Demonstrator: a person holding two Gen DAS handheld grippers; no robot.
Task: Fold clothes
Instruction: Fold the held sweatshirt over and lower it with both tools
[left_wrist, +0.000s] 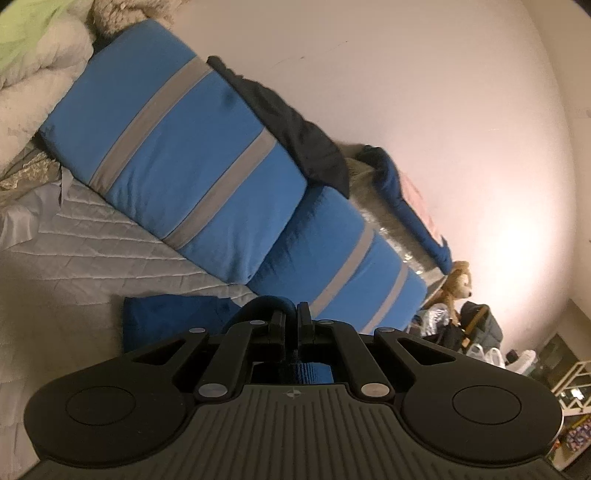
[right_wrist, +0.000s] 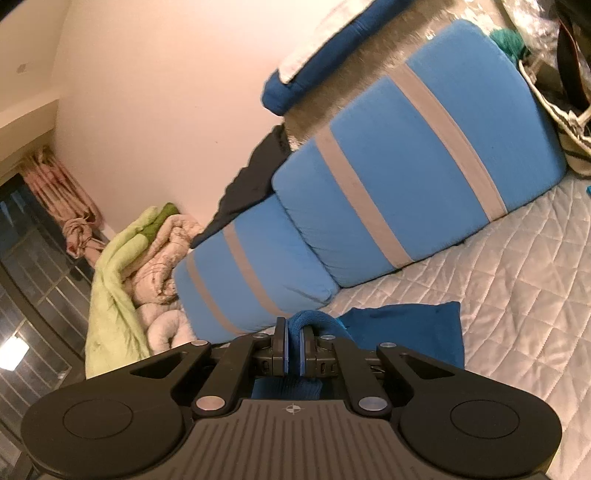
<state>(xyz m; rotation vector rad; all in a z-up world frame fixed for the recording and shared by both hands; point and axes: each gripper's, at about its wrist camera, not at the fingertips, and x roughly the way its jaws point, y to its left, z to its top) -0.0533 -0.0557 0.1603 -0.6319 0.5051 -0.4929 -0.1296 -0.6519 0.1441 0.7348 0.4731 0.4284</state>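
**Op A:** Left wrist cam, going L to R. Far left I've got a cream comforter (left_wrist: 33, 85) bunched up w/ a green blanket (left_wrist: 26, 26) at the corner. Then the quilted bed cover (left_wrist: 74, 251), pale, diamond stitch. Dark blue garment (left_wrist: 166, 317) lies on it, just ahead of my left gripper (left_wrist: 291, 317).

**Op B:** Fingers on that one?

**Op A:** Pressed together, only a thin slit between them. Ribbed blue cloth shows in the gap under the finger mounts, so I read it as pinching an edge of the garment. Behind: two blue pillows w/ grey stripes, near one (left_wrist: 177, 147) and far one (left_wrist: 343, 266), end to end along the wall (left_wrist: 406, 92). Black cloth (left_wrist: 291, 125) draped over the top where they meet. Far right, a plush toy (left_wrist: 458, 280) and assorted clutter, too small to ID.

**Op B:** Right wrist cam?

**Op A:** L to R again: dark window (right_wrist: 33, 266), tied pink curtain (right_wrist: 70, 206), green blanket (right_wrist: 114, 288) and comforter (right_wrist: 162, 258) piled up. Then both pillows (right_wrist: 406, 177). My right gripper (right_wrist: 294, 334) has its blue pads nearly closed on a fold of the garment (right_wrist: 406, 332), which loops up over the fingertips; rest of it spreads to the right on the cover (right_wrist: 517, 295). Tote bag (right_wrist: 569, 122) at far right edge.
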